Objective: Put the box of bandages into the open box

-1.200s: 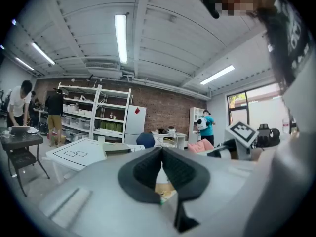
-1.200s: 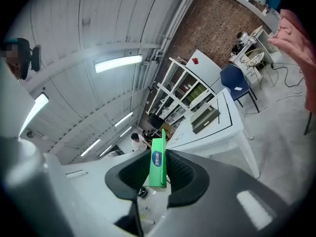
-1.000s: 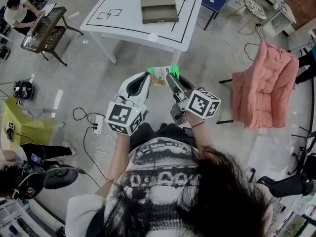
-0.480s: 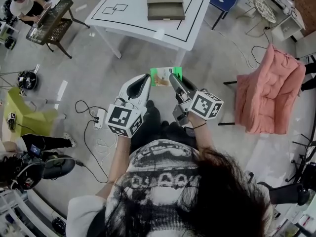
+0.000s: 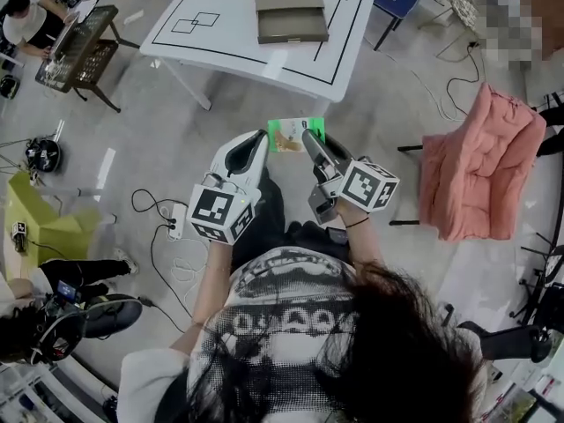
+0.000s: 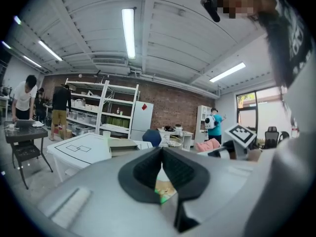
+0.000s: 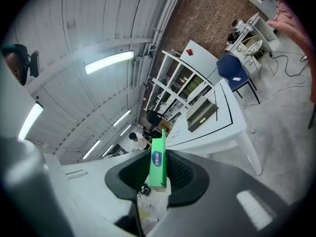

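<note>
As the fingers (image 7: 180,169) of my right gripper (image 7: 158,168) pinched the green box of bandages (image 5: 289,135) by its flat faces, in the air well short of the tabletop (image 5: 229,25), my left gripper (image 6: 161,168) hung beside it, fingers pressed together on nothing. I judged the carry needed a firm pinch, and the pack brought squarely above the open box (image 5: 290,11) before lowering.
</note>
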`<state>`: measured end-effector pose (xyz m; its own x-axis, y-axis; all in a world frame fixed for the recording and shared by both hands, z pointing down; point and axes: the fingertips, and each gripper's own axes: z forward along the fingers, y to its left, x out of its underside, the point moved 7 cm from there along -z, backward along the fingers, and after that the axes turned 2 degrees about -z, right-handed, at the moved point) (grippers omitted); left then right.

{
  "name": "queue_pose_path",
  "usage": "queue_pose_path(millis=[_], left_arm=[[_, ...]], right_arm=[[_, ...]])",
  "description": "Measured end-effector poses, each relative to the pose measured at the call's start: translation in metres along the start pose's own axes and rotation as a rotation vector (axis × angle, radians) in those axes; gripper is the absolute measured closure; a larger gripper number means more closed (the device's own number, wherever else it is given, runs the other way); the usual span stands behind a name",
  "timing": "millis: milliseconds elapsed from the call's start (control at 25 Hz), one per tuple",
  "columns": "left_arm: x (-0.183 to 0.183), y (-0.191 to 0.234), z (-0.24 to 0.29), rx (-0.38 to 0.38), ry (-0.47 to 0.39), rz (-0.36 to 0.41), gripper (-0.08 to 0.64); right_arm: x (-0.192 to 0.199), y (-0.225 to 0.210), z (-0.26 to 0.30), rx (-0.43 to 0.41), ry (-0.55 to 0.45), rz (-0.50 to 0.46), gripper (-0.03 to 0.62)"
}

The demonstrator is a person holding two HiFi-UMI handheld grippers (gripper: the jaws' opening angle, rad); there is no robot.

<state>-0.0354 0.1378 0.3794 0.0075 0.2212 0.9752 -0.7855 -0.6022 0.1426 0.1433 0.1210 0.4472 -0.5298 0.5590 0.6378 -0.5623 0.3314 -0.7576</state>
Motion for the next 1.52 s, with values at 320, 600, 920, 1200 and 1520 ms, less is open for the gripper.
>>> queue_pose_path(millis=[320,600,920,1200,1520], left_arm=[[-0.024,0.088,0.058,0.042,-0.007,0.014,0.560],[-0.046,0.169,0.089,0.034,-0.013,-0.004,0.560],[-0.055,0.239,0.113,0.042,-0.002,-0.017,0.560],[-0.055,0.261,0.126,0.078,0.011,-0.025,0.560],[-0.052,0.267,0.136,0.102,0.016,-0.052,0.560]], right_arm=[[-0.031,-0.011,0.094,0.023,0.017,0.003,0.500],[-0.058,-0.015,0.175,0.041,0.022,0.008,0.501],[-0.067,-0.017,0.239,0.063,0.029,0.021,0.500],[-0.075,-0.019,0.261,0.088,0.000,0.030,0.500],[-0.083,-0.024,0.268,0.113,0.007,0.029,0.500]])
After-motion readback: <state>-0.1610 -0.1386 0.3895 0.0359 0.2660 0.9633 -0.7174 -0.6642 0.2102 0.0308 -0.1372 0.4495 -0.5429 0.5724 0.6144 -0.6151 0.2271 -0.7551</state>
